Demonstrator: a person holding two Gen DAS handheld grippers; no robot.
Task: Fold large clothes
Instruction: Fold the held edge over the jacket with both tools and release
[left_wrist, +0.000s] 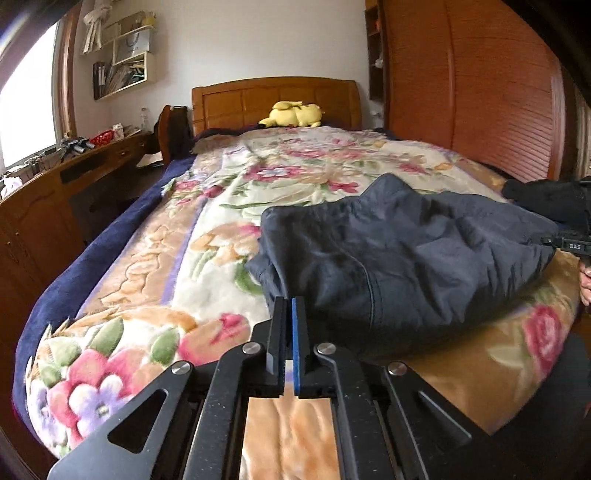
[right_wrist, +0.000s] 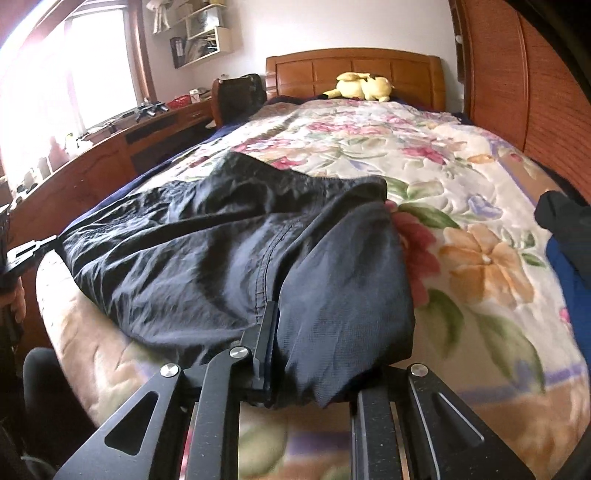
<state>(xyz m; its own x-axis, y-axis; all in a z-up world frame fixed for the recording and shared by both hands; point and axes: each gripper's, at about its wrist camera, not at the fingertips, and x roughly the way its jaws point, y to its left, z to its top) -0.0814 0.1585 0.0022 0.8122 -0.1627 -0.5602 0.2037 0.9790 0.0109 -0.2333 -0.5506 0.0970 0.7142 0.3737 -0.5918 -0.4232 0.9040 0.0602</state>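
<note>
A dark navy garment (left_wrist: 399, 251) lies bunched on the floral blanket near the foot of the bed. My left gripper (left_wrist: 290, 306) is shut with nothing between its fingers, at the garment's near left edge, just over the blanket. In the right wrist view the same garment (right_wrist: 207, 251) spreads ahead, and a fold of it drapes over my right gripper (right_wrist: 280, 332). Its left finger (right_wrist: 267, 332) shows; the right finger is hidden under the cloth. The gripper appears shut on that fold.
The floral blanket (left_wrist: 258, 173) covers the bed. A yellow plush toy (left_wrist: 291, 114) lies by the wooden headboard. A wooden desk (left_wrist: 55, 184) runs along the left, a wooden wardrobe (left_wrist: 472, 85) along the right. Dark clothing (right_wrist: 561, 221) lies at the bed's right edge.
</note>
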